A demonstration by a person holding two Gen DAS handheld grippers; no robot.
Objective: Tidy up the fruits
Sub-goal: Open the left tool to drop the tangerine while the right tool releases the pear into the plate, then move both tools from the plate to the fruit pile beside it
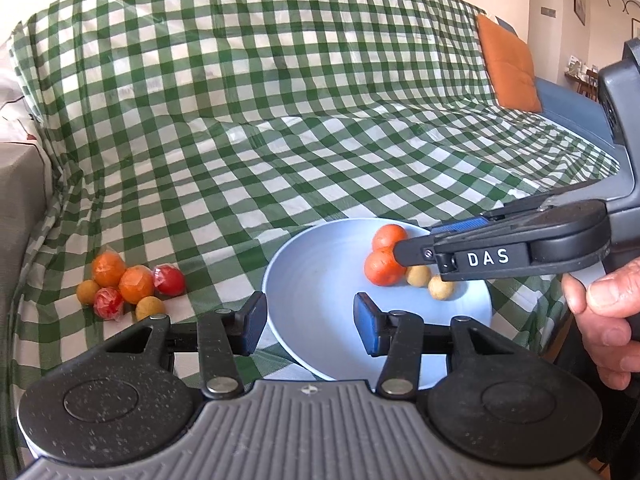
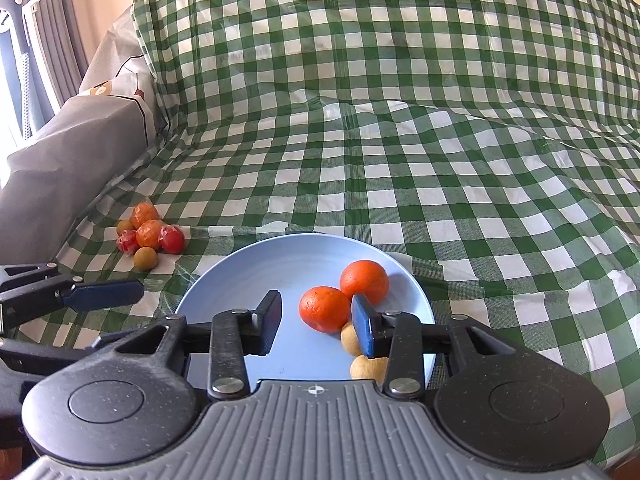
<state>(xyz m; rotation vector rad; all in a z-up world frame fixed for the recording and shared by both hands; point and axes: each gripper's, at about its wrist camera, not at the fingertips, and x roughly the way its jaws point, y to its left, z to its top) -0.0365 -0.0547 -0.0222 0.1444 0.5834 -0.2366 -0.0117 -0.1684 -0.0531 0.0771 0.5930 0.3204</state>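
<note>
Item: blue plate [image 2: 208,300], holding two oranges and two small yellow fruits; six fruits [image 1: 132,288] remain clustered on the checked cloth [image 1: 280,140]. My left gripper [image 1: 310,326] and right gripper [image 2: 316,320] both stand parted, empty, over the plate. Next I should lift clear without nudging the oranges [image 2: 325,308].

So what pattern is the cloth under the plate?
The cloth under the plate is a green-and-white check, clearest in the right wrist view.

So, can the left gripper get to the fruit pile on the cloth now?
Probably yes. The left gripper is open and empty, and the fruit pile lies uncovered on the cloth to its left, beside the plate, with nothing between.
</note>
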